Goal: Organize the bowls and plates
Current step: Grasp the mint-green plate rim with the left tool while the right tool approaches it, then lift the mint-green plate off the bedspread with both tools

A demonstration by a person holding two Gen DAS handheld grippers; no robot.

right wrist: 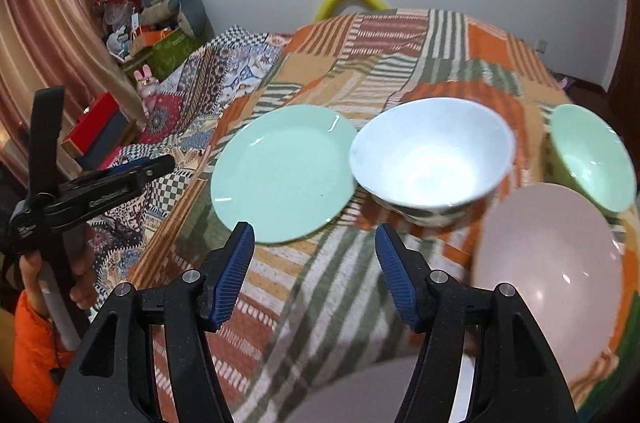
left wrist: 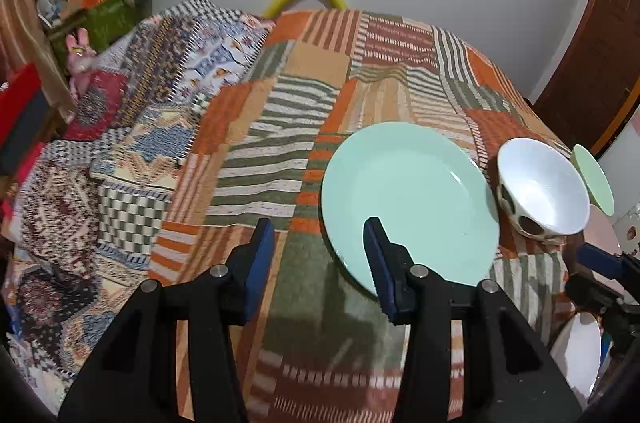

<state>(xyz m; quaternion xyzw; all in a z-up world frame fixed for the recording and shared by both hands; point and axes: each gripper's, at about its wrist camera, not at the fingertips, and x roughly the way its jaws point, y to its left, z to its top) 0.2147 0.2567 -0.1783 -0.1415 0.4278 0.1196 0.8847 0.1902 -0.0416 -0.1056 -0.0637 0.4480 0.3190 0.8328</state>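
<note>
No text, label or number can be read on anything in either view.

Even, fairly bright indoor light, soft and from above; wall point(left wrist: 440, 3) reads flat grey-white. Soft shadows under the gripper arms on the bedspread point(left wrist: 312, 303). Small glare spots on the green plate point(right wrist: 280, 175), white bowl point(right wrist: 432, 159) and pink plate point(right wrist: 548, 263). Motion blur in both views, strongest on near bedspread stripes and the white bowl's rim. Heavy fisheye bending at edges, black vignette in corners. Foreground fingers slightly soft.
</note>
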